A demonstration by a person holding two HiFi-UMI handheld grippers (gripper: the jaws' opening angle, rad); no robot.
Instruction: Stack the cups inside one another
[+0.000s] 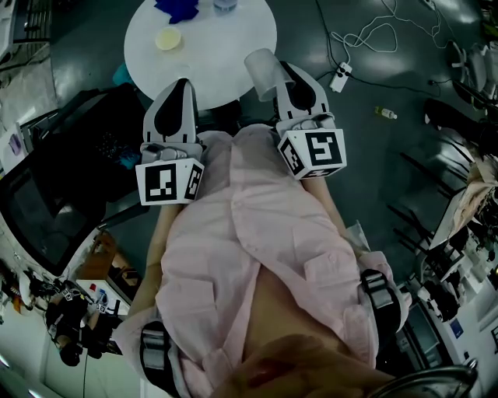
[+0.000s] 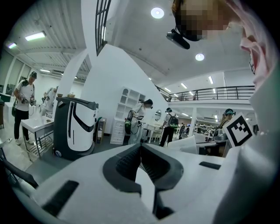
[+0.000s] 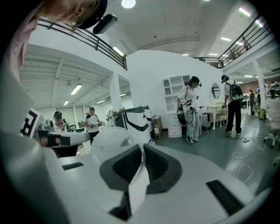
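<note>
Clear plastic catches the light where a cup [image 3: 111, 142] hangs in the right gripper [image 3: 142, 148], its thin wall pinched between the two dark pads with the round body leaning out to that gripper's left. It is held in the air at the near edge of a round white table [image 1: 233, 47]. The left gripper [image 2: 141, 146] hovers alongside, jaws together on nothing. A pale yellow disc [image 1: 168, 39] and a blue cloth [image 1: 177, 9] lie further back on the table.
</note>
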